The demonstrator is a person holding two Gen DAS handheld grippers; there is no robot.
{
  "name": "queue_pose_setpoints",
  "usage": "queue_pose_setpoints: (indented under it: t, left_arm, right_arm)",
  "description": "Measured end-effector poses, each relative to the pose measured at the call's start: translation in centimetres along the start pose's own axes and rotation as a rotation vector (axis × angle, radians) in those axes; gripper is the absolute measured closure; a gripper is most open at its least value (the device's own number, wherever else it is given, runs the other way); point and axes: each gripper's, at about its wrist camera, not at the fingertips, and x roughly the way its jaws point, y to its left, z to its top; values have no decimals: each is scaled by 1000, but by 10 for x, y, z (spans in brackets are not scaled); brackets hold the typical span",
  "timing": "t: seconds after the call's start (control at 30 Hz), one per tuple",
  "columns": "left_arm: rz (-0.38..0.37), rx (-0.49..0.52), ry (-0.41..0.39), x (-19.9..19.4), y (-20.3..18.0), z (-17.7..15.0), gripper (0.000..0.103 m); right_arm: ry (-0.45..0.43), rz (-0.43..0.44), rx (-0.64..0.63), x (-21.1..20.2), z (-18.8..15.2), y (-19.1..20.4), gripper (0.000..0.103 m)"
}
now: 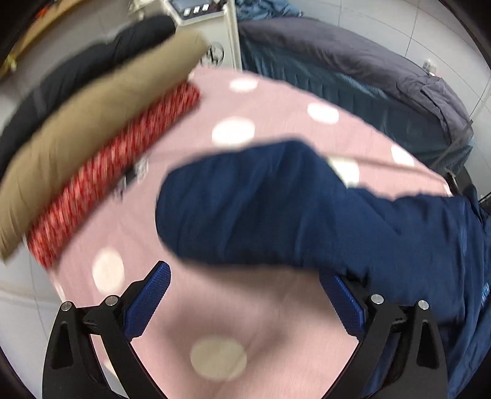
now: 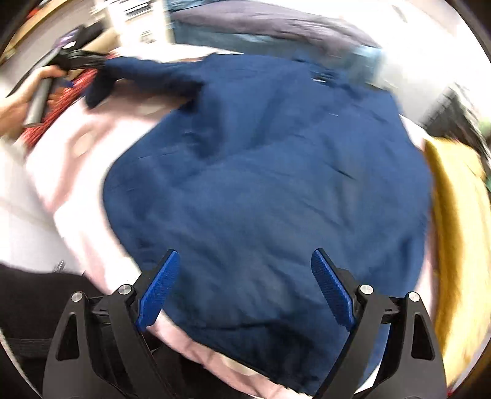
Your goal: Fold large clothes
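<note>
Across a pink cloth with pale polka dots (image 1: 190, 233) that covers the work surface lies a large navy-blue textured garment (image 2: 264, 190), spread mostly flat with its broad body filling the middle of the right wrist view. One sleeve of the garment (image 1: 245, 202) reaches out to the left over the pink cloth; in the left wrist view its rounded end lies just ahead of the fingers.

Seen from its own camera, the left gripper (image 1: 245, 291) has its blue textured pads spread wide, with bare pink cloth between them and nothing clamped. Its right finger (image 1: 346, 304) is at the edge of the navy sleeve; whether it touches is unclear. In the right wrist view the same gripper (image 2: 76, 60) appears at upper left beside the sleeve end, with a person's hand (image 2: 21, 92) around its grey handle.

The right gripper (image 2: 245, 282) is likewise spread wide, its blue pads (image 2: 159, 291) hovering over the near hem area of the garment and gripping nothing. Both views are blurred.

Along the left side of the pink cloth lie a red-and-white patterned folded fabric (image 1: 113, 172), a tan folded fabric (image 1: 92, 132) beside it, and a black fabric (image 1: 86, 61) beyond that. A mustard-yellow fabric (image 2: 454, 233) sits just right of the garment. Behind the surface are a grey-blue quilted bundle (image 1: 353, 73) and a white appliance with a small control panel (image 1: 199, 18).
</note>
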Motion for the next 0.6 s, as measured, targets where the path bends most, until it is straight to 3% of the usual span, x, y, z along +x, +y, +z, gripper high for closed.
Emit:
queue_pose_setpoints:
  t: [0.17,0.3,0.33,0.37,0.4,0.43,0.47,0.6]
  left_arm:
    - [-42,19,27,-4,17,-58,8]
    - [-44,109,60,-6,9,-99,7]
    - [-49,130,74,-6,5,-111,7]
    - [-61,145,89,-6,0,-122,7]
    - [-87,163,113,-5,-7,-136,7]
    - [-104,175,131,-4,-14,-145,7]
    - [-123,197,153,-3,-23,-157,7]
    - [-101,300,139,-8,-58,-185,7]
  right_arm:
    - [132,69,-233,31,10,50,16]
    - [205,17,-314,52,9,63,18]
    - [211,-8,-329,57,8,64,29]
    - [215,-31,-339,61,7,64,47]
    - [215,-64,-344,63,6,64,55]
    - [207,-91,-348,64,5,62,72]
    - [199,-97,-346,63,6,61,81]
    - [102,-57,-157,29,22,24,88]
